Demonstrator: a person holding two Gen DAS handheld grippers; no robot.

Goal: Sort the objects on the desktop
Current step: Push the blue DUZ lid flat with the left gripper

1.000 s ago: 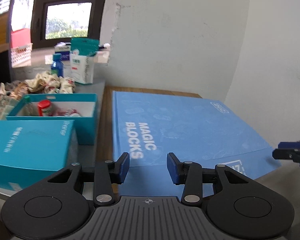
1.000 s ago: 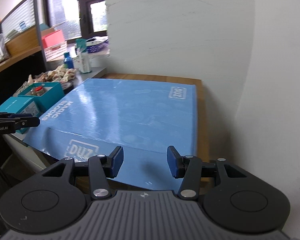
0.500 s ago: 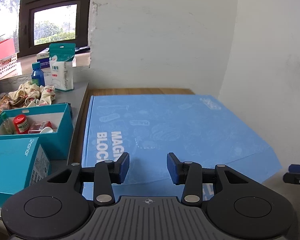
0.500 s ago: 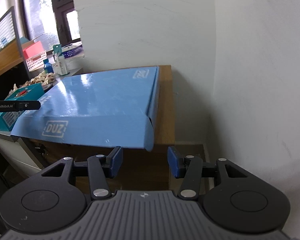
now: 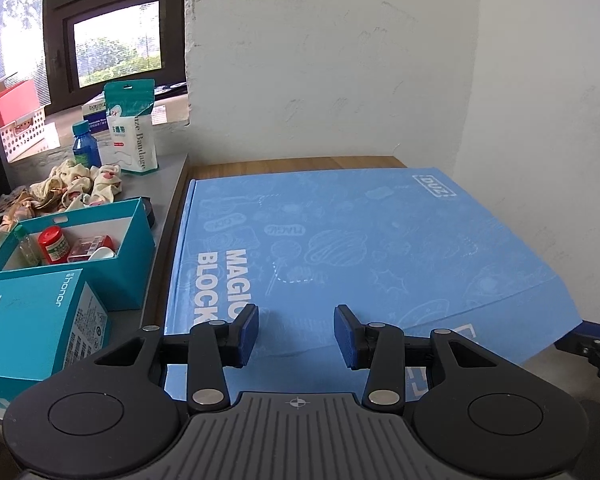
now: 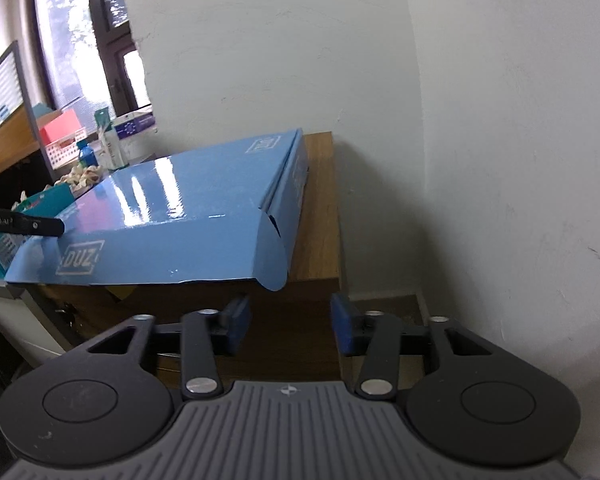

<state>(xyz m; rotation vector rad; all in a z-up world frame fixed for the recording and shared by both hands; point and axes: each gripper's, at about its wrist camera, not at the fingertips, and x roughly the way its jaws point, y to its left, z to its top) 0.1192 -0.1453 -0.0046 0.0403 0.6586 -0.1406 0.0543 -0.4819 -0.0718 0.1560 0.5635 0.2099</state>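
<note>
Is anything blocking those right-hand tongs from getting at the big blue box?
Nothing visible. The right tongs sit open, just below the front flap of the blue box, with only empty air between them and its overhanging corner.

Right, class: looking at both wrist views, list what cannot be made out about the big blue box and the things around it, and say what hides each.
- Blue box contents: lid shut, both views.
- MAGIC BLOCKS lettering, left wrist view: its end hidden behind the left gripper.
- Open teal box contents: partly hidden by its wall; labels too small.
- Right gripper: only its tip shows at the left wrist view's right edge.
</note>
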